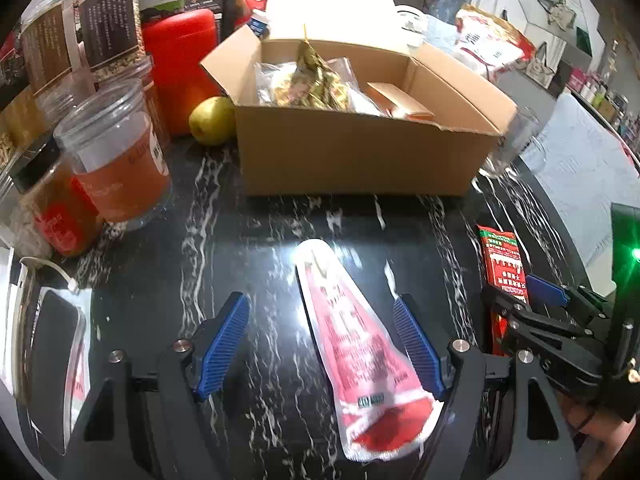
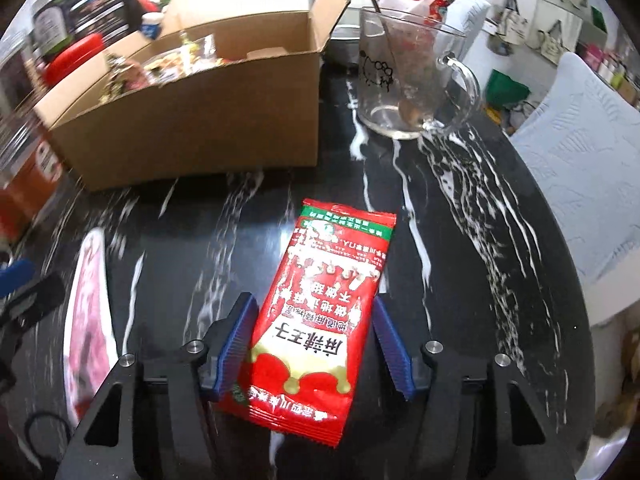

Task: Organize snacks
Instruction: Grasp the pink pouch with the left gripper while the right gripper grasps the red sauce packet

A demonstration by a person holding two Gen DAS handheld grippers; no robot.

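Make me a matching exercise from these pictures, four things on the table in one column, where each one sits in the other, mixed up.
Things:
1. pear
2. glass mug
3. red snack packet
4. white and red pouch

Places:
A. between the right gripper fingers
B. right of the cardboard box, spoon inside
C. between the left gripper fingers
D. left of the box, by the red canister

Pairs: 1-D, 2-B, 3-A, 4-C
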